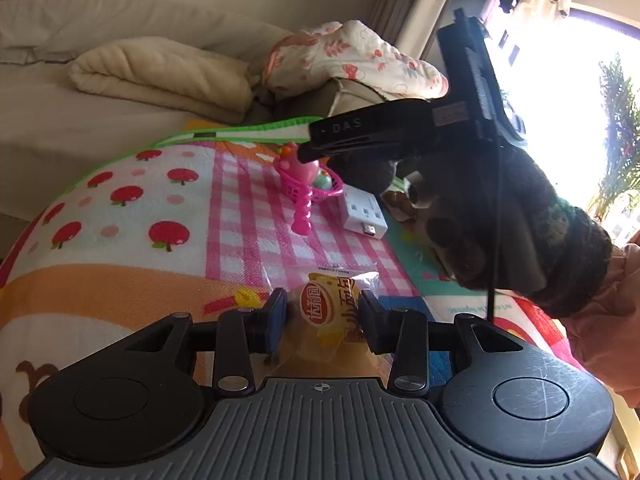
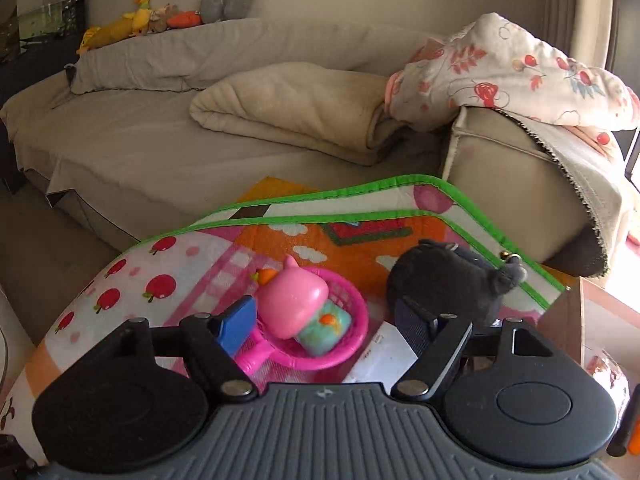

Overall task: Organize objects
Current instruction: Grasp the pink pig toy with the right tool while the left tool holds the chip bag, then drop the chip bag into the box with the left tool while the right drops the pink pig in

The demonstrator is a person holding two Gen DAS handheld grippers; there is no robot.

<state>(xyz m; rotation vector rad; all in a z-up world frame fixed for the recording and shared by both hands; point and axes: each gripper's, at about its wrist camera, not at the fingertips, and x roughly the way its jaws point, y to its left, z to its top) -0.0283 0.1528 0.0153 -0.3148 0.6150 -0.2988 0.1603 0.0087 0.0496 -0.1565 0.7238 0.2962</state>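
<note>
Beige sofa, behind; fruit-print play mat, foreground; dark plush toy on mat; right gripper spread wide around pink toy basket holding pink toy; left gripper parted, straddling yellow snack packet on mat

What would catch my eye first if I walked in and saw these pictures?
Probably the bright play mat with red apples and a green border, spread in front of a beige sofa. On it, a hot-pink toy basket holds a pink and teal toy, framed by the open right gripper. Nearer the left gripper, a yellow snack packet sits between its open fingers, with a white power adapter beyond.
</note>
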